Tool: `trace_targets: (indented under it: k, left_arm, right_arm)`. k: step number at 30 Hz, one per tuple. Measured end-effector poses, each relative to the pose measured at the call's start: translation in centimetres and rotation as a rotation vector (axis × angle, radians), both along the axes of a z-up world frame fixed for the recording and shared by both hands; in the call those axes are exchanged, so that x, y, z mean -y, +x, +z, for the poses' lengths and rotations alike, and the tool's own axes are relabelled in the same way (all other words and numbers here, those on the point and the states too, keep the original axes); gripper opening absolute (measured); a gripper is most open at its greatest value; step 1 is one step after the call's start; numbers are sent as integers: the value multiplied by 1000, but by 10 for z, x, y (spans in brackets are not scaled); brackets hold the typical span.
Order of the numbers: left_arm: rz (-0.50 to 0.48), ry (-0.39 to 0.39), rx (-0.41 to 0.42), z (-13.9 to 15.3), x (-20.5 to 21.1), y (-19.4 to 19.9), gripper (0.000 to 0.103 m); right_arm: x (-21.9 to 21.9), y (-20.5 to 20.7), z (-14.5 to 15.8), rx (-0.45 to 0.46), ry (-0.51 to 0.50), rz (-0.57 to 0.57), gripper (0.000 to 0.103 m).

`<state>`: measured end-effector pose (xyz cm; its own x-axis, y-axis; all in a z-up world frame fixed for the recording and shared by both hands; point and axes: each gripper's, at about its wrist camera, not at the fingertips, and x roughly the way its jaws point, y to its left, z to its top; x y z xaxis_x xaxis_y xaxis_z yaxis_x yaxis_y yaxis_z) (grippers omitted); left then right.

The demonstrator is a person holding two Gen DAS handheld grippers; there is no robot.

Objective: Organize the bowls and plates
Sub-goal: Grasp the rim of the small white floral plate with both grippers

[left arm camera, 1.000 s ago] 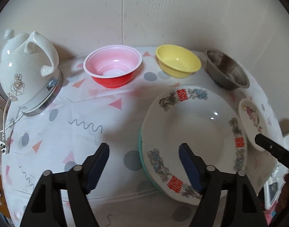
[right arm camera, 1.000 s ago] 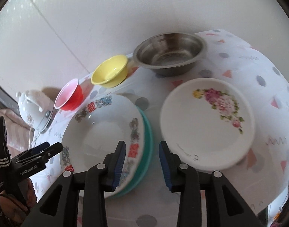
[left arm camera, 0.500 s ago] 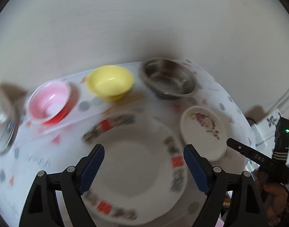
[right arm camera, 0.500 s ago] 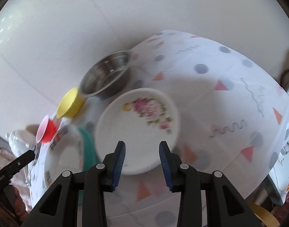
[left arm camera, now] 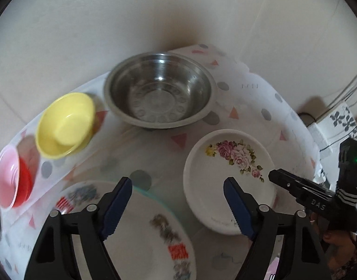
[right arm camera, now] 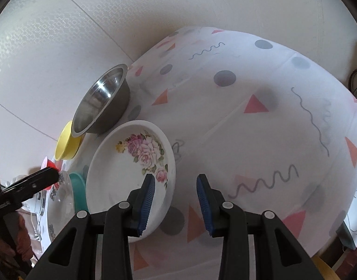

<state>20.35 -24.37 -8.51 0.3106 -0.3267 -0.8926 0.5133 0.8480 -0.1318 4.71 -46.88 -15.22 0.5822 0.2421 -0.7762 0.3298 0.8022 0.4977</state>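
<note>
Left wrist view: the left gripper [left arm camera: 178,206] hangs over the worktop [left arm camera: 159,156] with jaws wide and closing on nothing, big plate [left arm camera: 141,228] under one pad, rose plate [left arm camera: 227,177] under the other, steel bowl [left arm camera: 159,91], yellow bowl [left arm camera: 65,124] and red bowl [left arm camera: 9,179] behind. Right wrist view: the right gripper [right arm camera: 176,204] straddles the rose plate's [right arm camera: 127,175] near rim, jaws narrow, holding nothing.

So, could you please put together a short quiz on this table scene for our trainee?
1. True or false: the steel bowl has something in it.
2. Which dish has the rose print: (a) yellow bowl, (b) small white plate, (c) red bowl?
3. Fill in: the big patterned plate sits on a ____ green one.

Key: 1 false; 2 b; 3 teal.
</note>
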Motion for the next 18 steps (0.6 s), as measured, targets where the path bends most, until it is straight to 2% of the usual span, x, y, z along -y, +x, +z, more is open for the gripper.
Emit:
trace_targets:
  k: [4,8,9,13,16,18]
  left_arm:
    - [-45,43,-41,-15,23,7,66]
    - [-69,83,-64,-28,40,12,61]
    - [-78,106,-63,-31,44,13,59]
    - [-105,155,-88,-42,53,16,37]
    - [-118,177,-107,-49,58,17,34]
    - [-124,179,-122,-54,62,18,32]
  right_arm:
    - [3,6,-4,10,27,28,37]
    - [0,9,-7,17,40,67,37]
    - [-1,10,-8,18,43,78,35]
    - [-6,13,-9,25,43,123,24]
    - [-8,16,-12,15,32,143,21]
    - [-7,18,-14,4,28,148,14]
